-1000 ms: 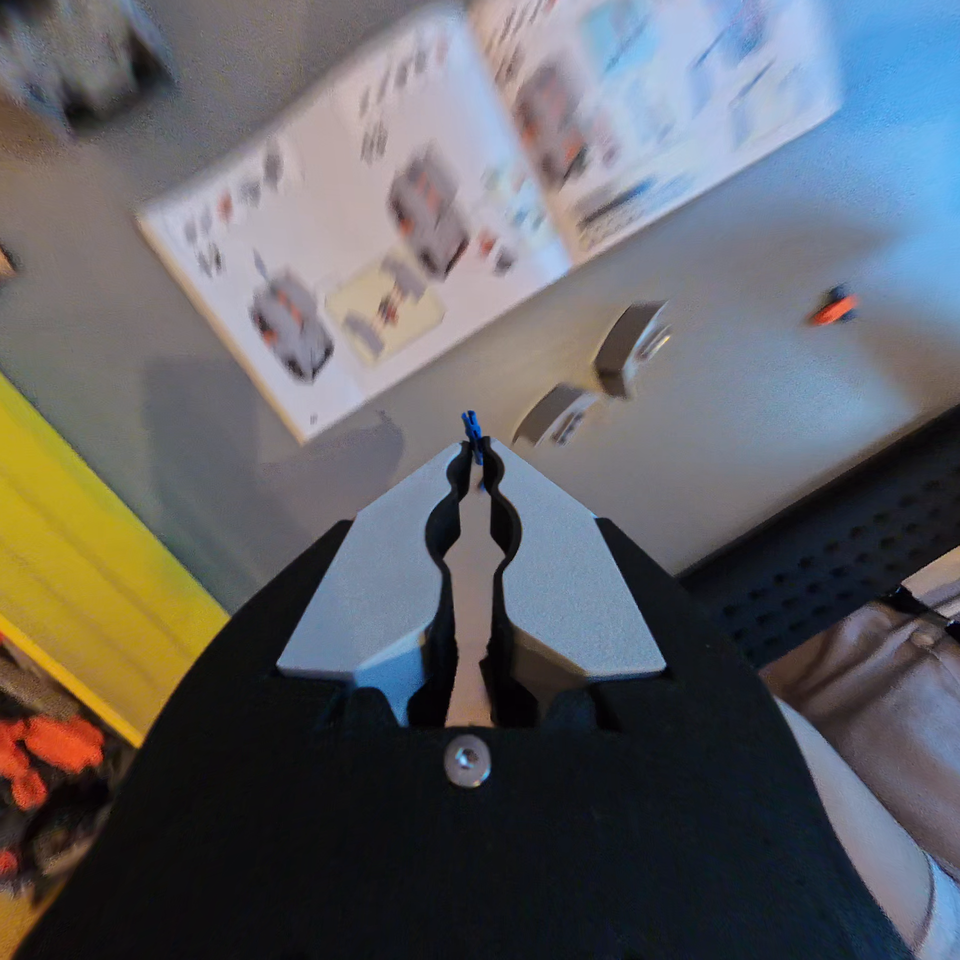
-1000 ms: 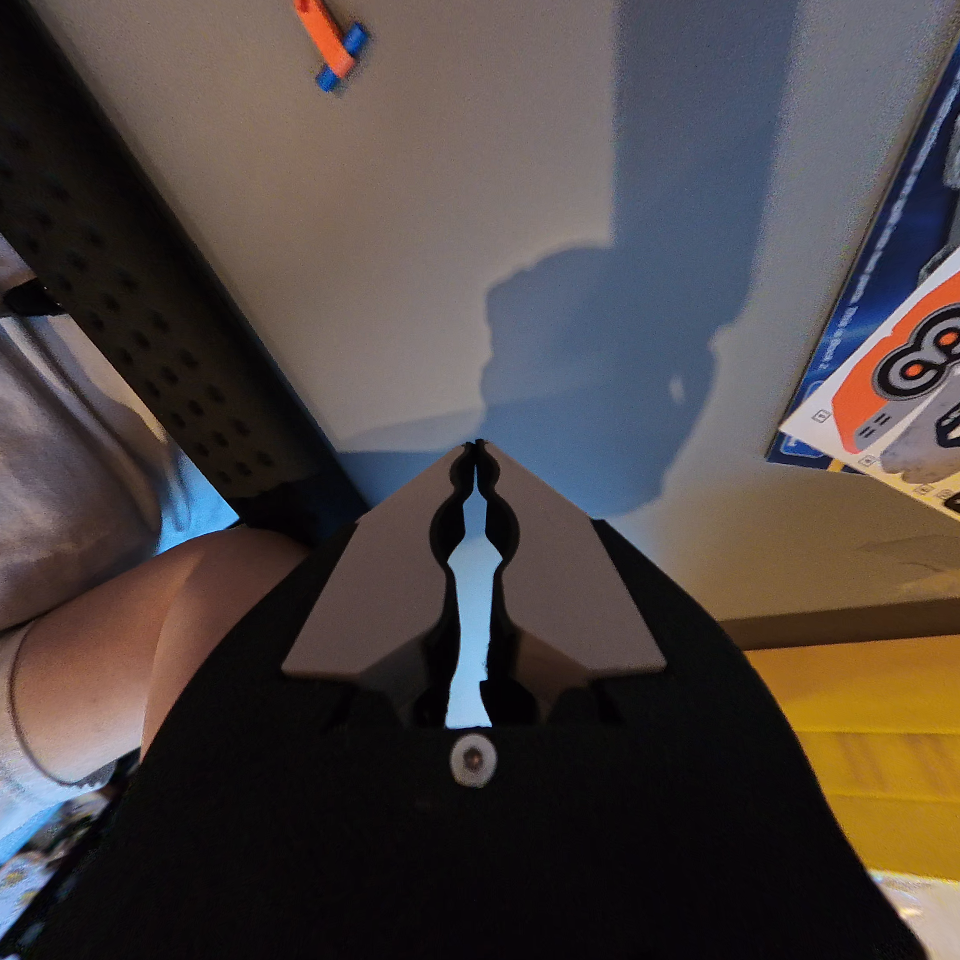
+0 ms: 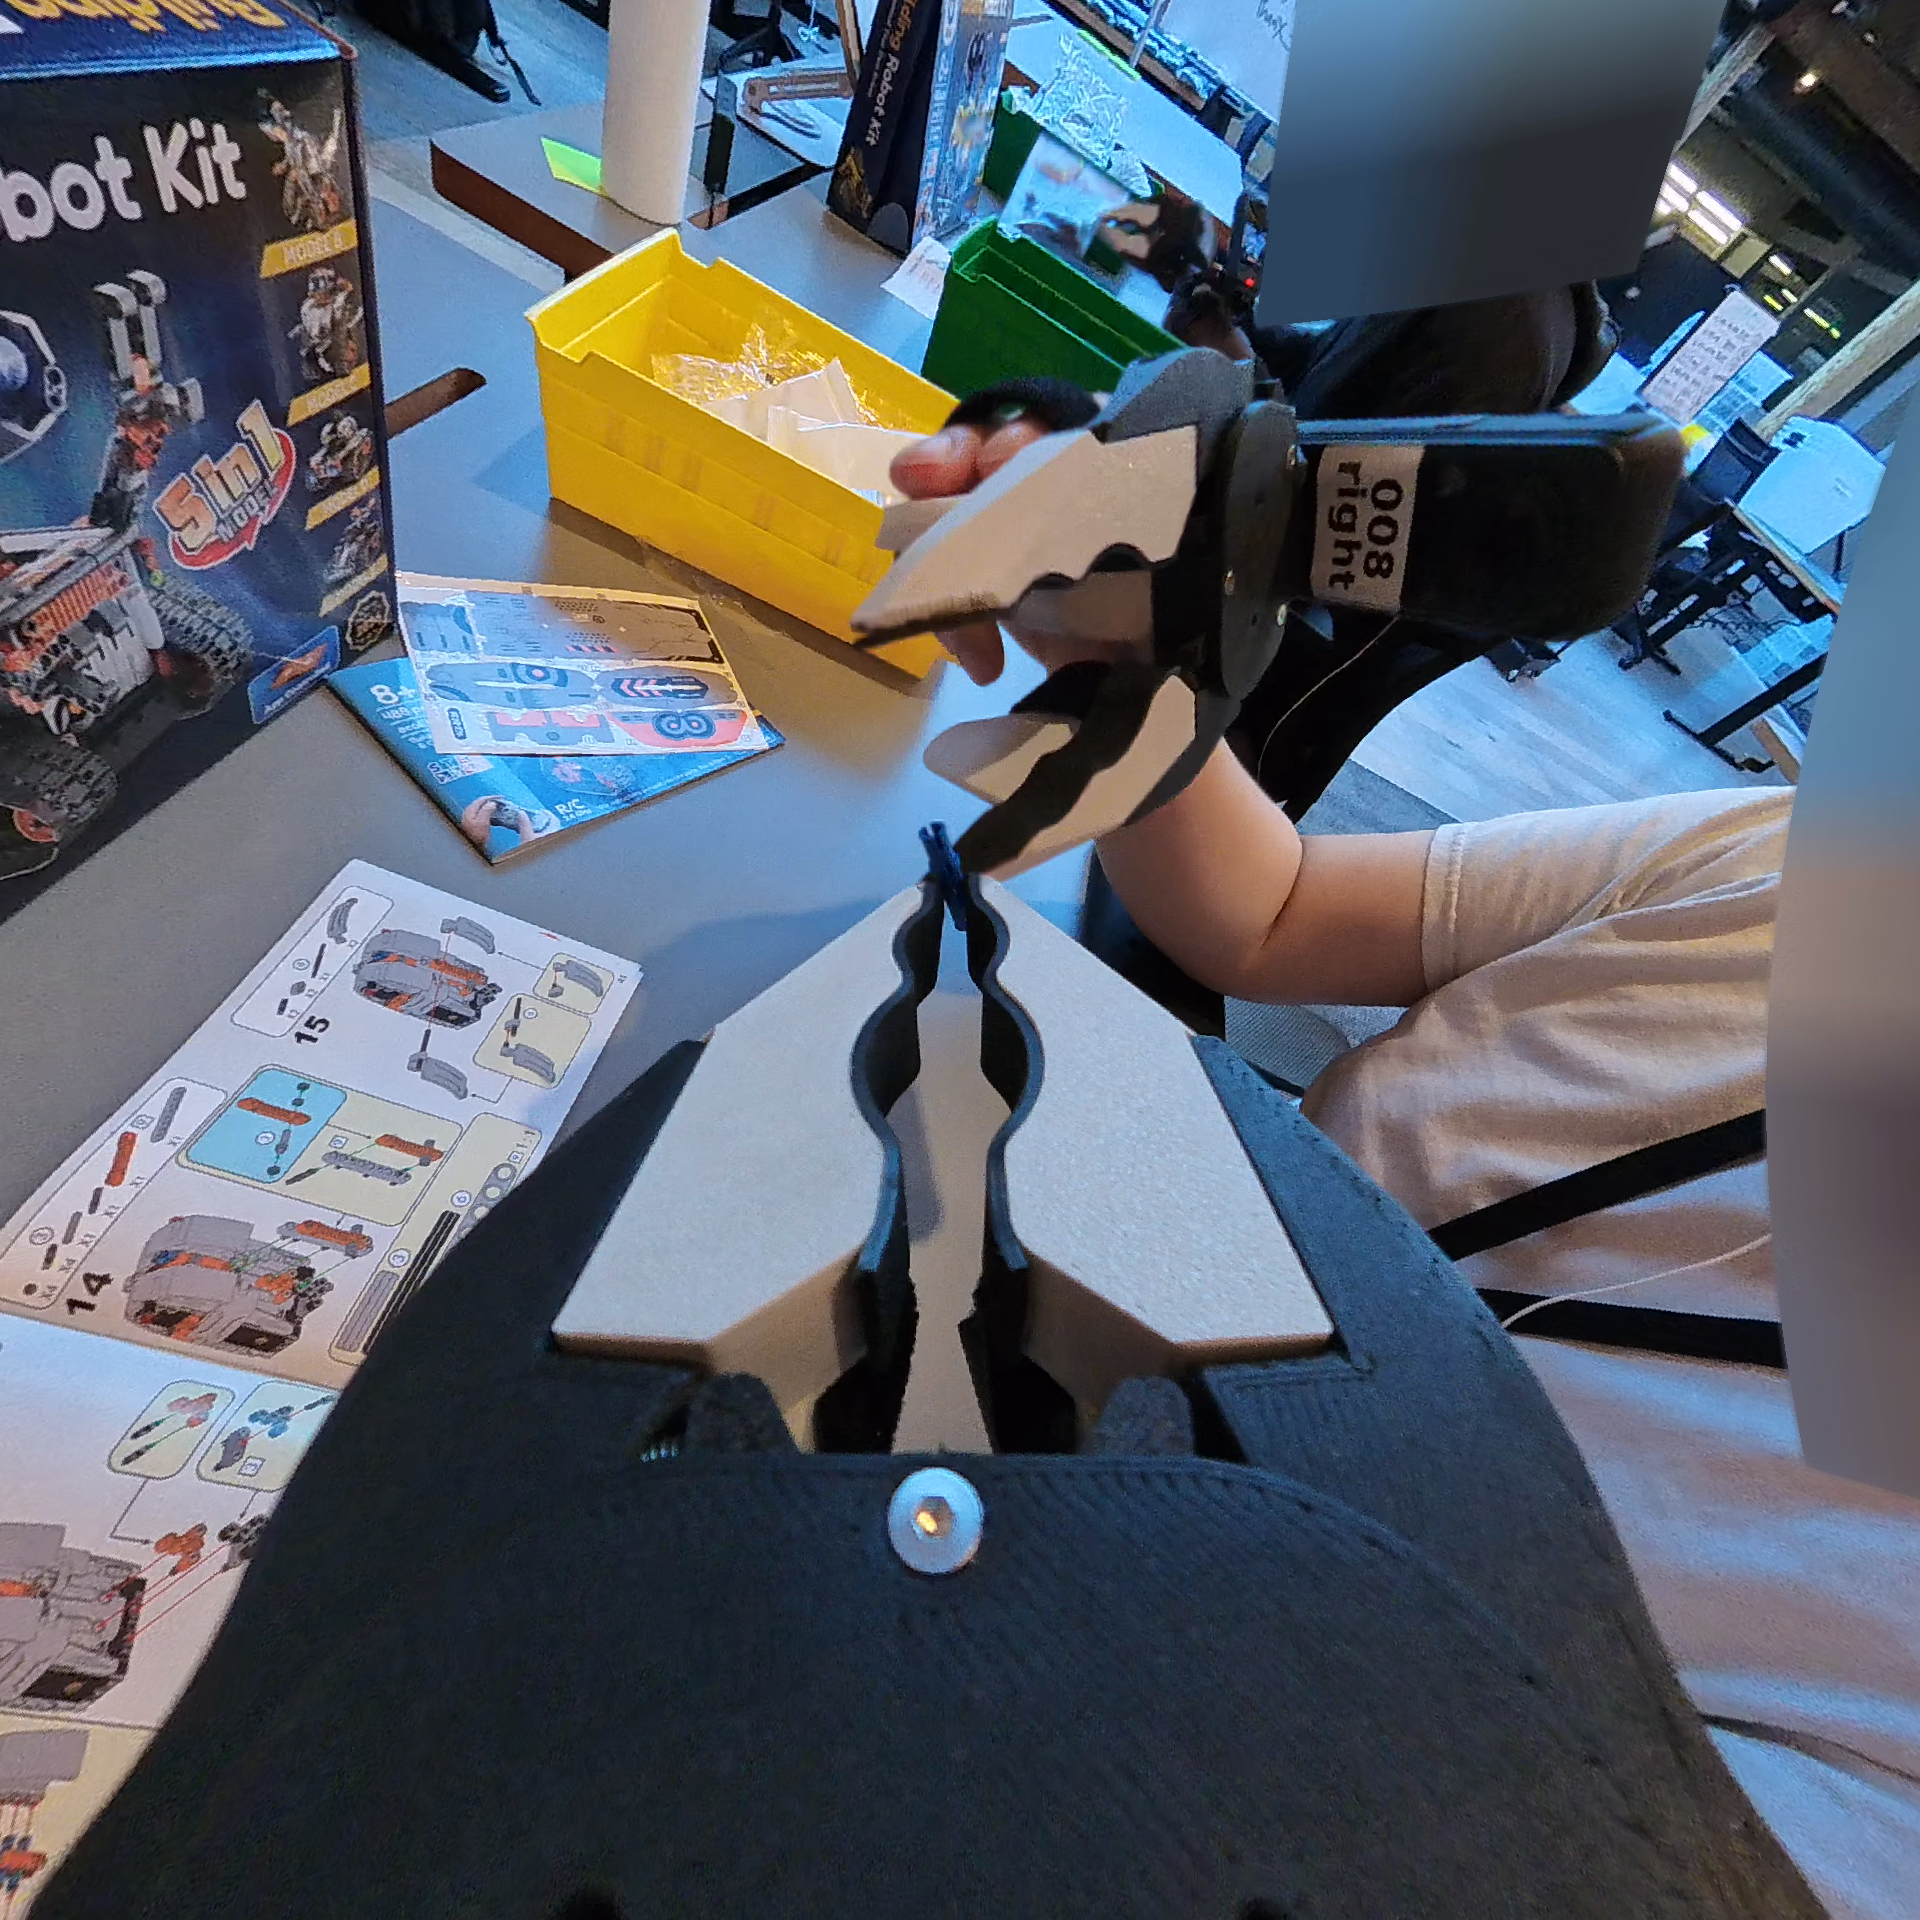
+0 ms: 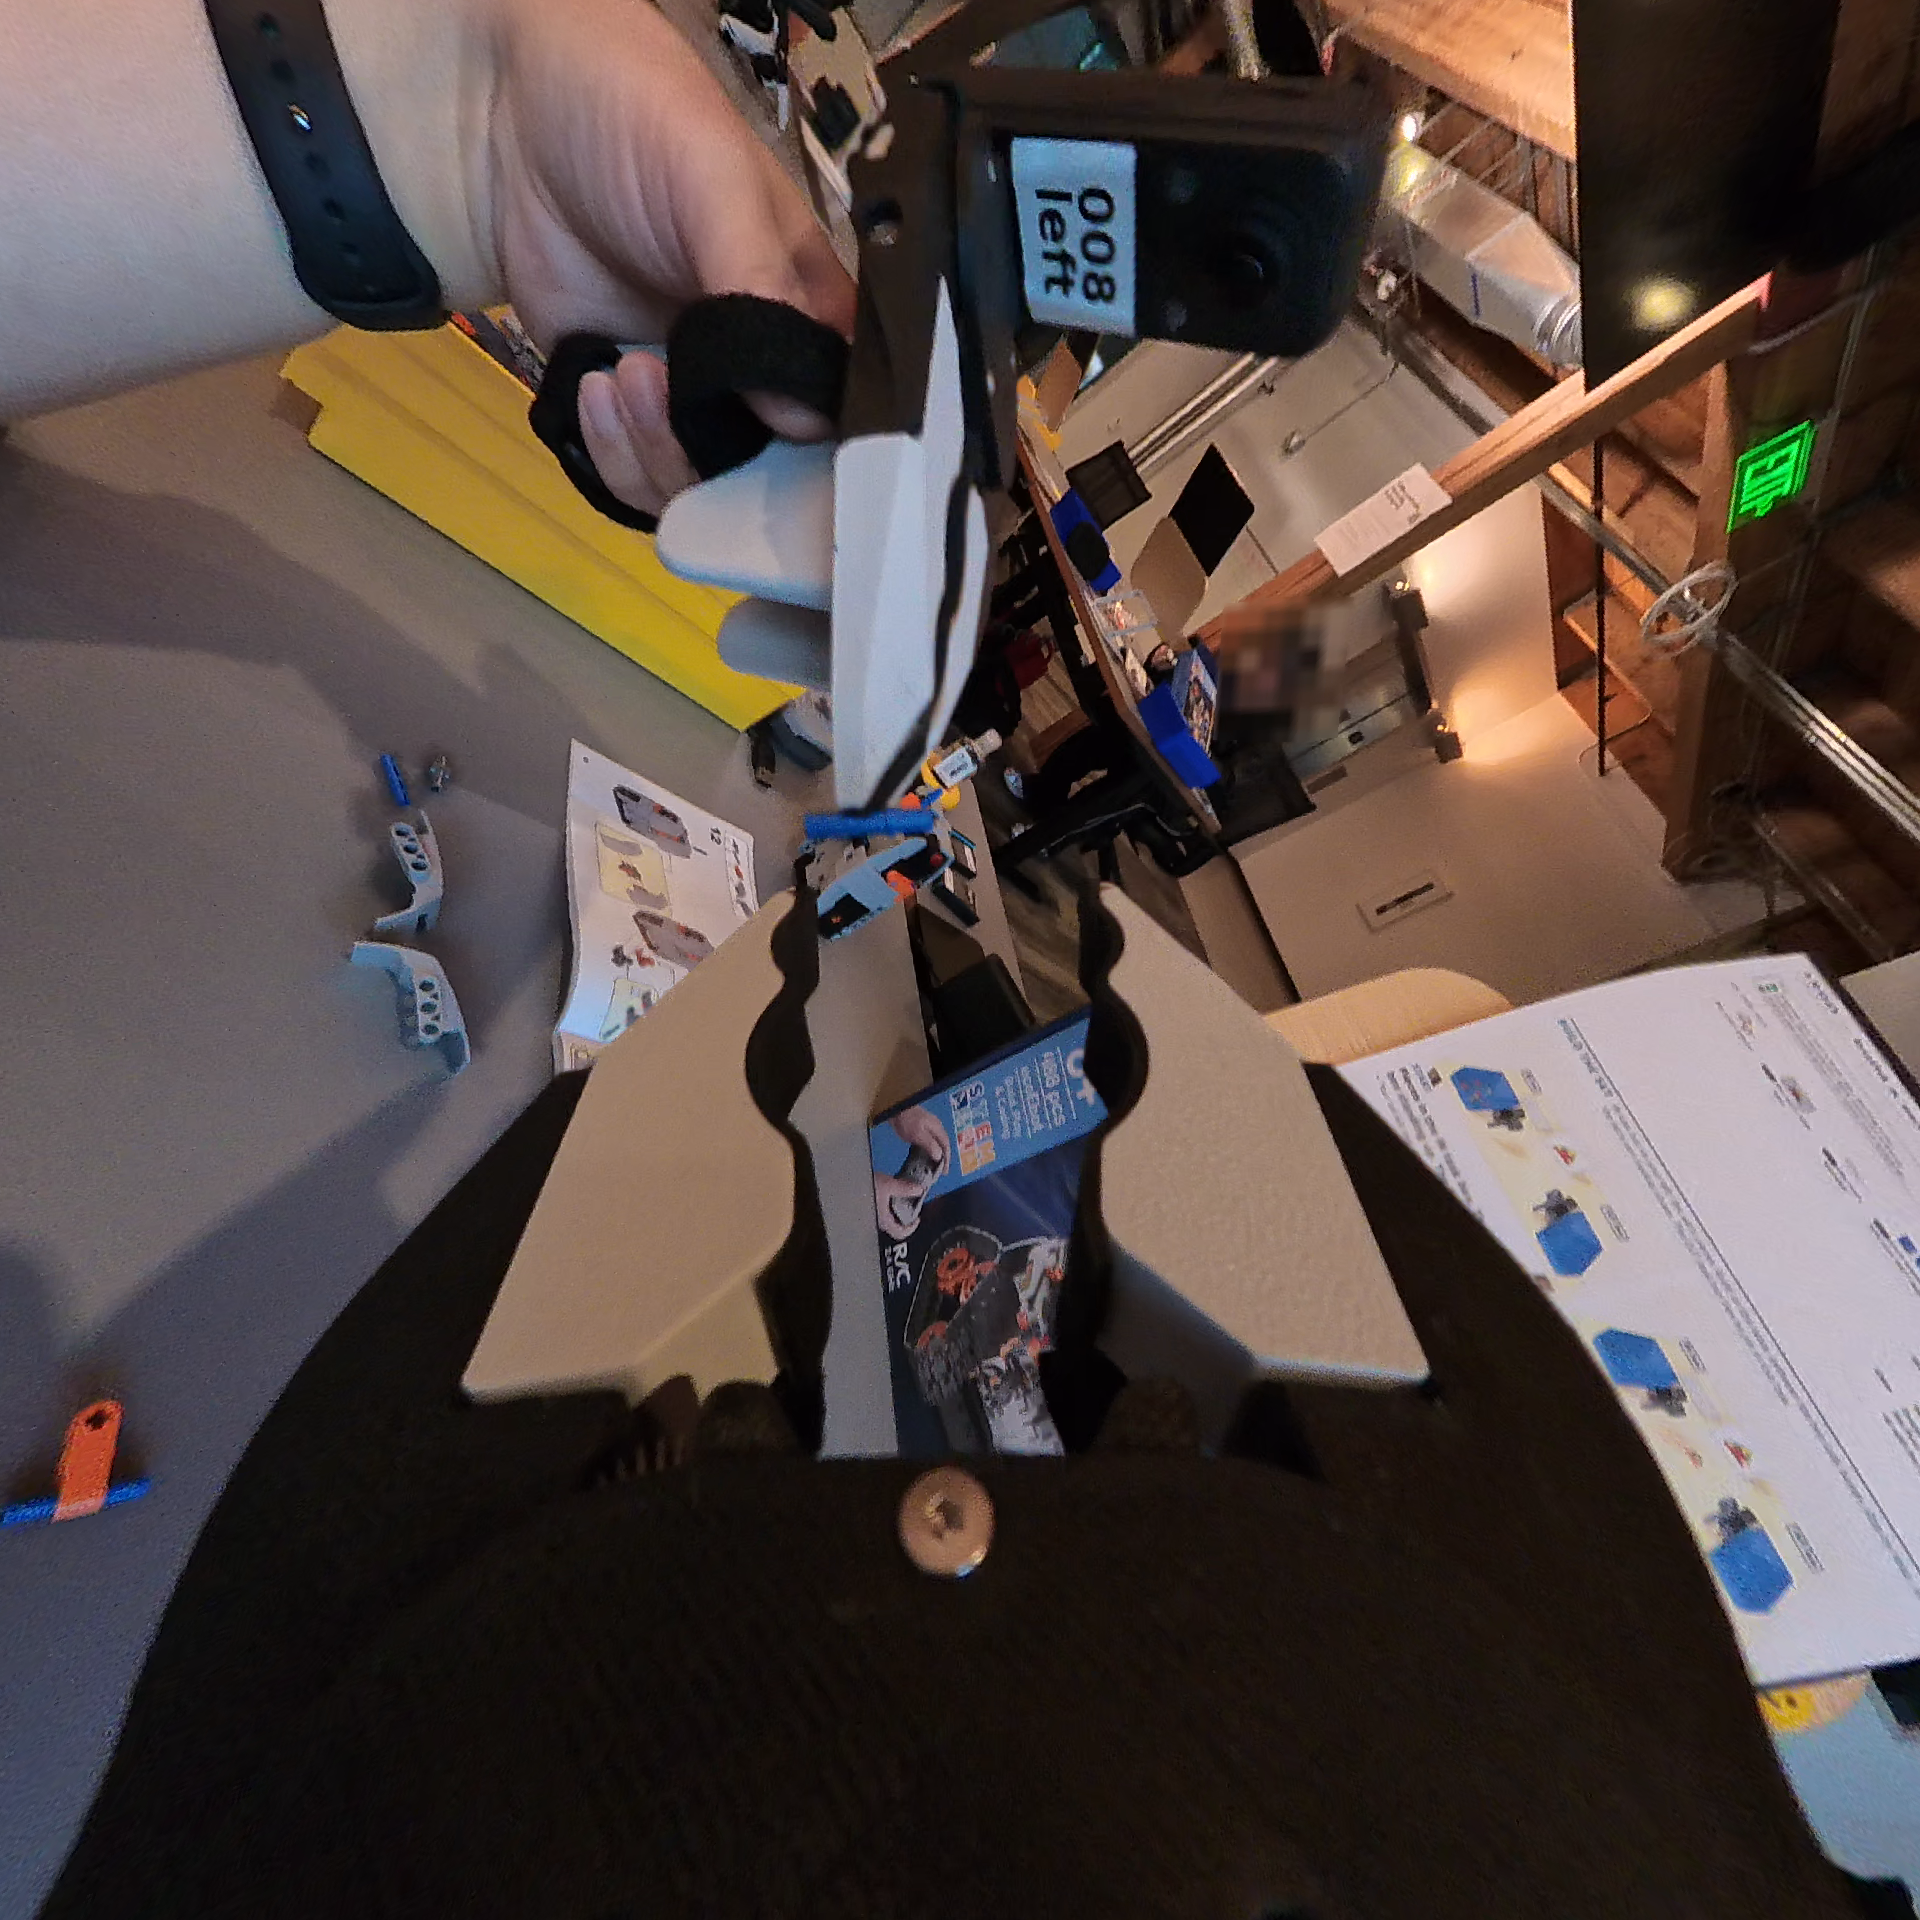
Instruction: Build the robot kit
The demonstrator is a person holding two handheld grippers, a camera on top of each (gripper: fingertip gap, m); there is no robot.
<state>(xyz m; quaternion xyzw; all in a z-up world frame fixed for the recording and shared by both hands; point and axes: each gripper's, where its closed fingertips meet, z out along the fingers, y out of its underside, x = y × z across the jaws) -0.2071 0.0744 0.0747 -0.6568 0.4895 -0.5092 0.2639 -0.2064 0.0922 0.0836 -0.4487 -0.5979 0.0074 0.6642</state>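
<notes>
The left gripper pinches a small blue pin tight at its very tips, held up off the grey table so both ends poke out (easy to reach). The right gripper has its fingers wide apart with nothing in them, just beside the pin, one fingertip almost touching it
</notes>
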